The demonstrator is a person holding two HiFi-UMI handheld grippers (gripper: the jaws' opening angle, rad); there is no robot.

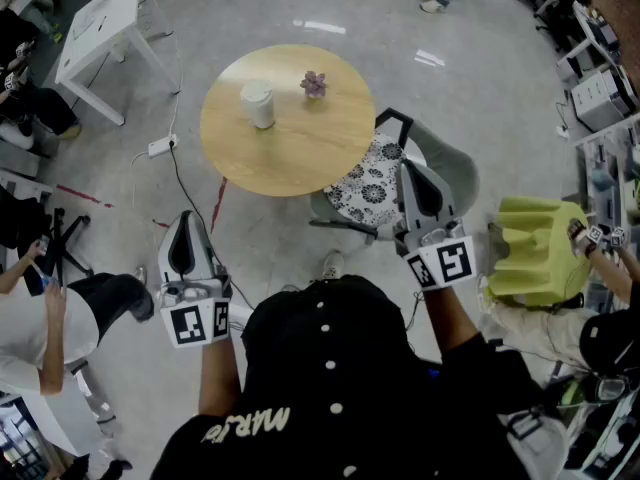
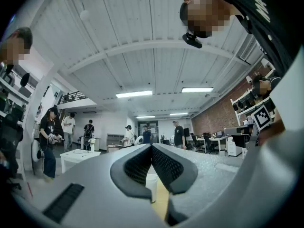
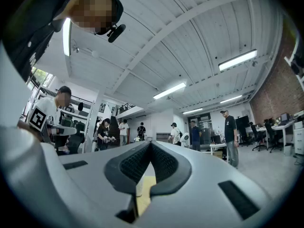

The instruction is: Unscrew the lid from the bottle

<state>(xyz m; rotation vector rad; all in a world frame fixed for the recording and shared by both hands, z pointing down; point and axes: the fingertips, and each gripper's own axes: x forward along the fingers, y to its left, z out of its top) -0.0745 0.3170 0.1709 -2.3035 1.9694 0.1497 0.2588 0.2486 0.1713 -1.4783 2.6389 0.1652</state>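
Note:
A white bottle with its lid on (image 1: 258, 103) stands on the round wooden table (image 1: 300, 153), left of centre. In the left gripper view the bottle (image 2: 151, 188) shows as a sliver behind the jaws. My left gripper (image 1: 184, 230) is held well short of the table, at its lower left, shut with nothing in it. My right gripper (image 1: 417, 183) hovers over a chair to the table's right, also shut and empty. In both gripper views the jaws meet at their tips: left gripper (image 2: 151, 147), right gripper (image 3: 151, 144).
A small purple flower piece (image 1: 314, 84) sits on the table right of the bottle. A chair with a patterned cushion (image 1: 368, 183) stands by the table's right edge. A white table (image 1: 100, 23) stands far left, a power strip and cable (image 1: 162, 146) lie on the floor, and people stand around.

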